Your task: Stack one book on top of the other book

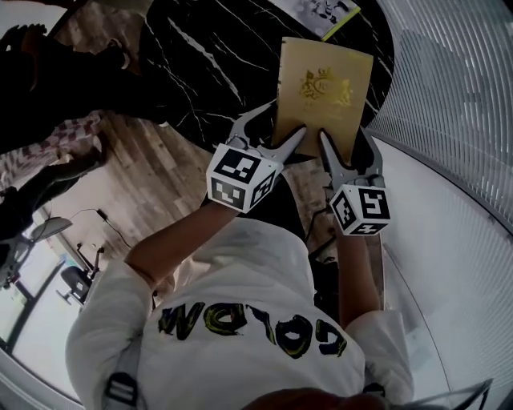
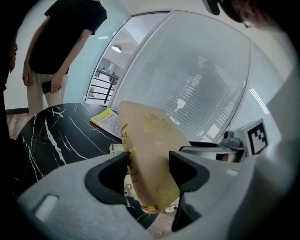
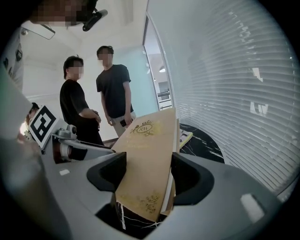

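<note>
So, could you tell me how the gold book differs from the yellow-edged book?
The gold book is clamped by the left gripper and right gripper; the yellow-edged book lies flat on the table, untouched. The gold book's cover is gold with a crest; the yellow-edged book's is pale with dark print. Both are rectangular.

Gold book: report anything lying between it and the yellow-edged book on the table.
Mostly bare black table separates gold book from yellow-edged book. One small pale object, too small to identify, lies near that path in the left gripper view.
</note>
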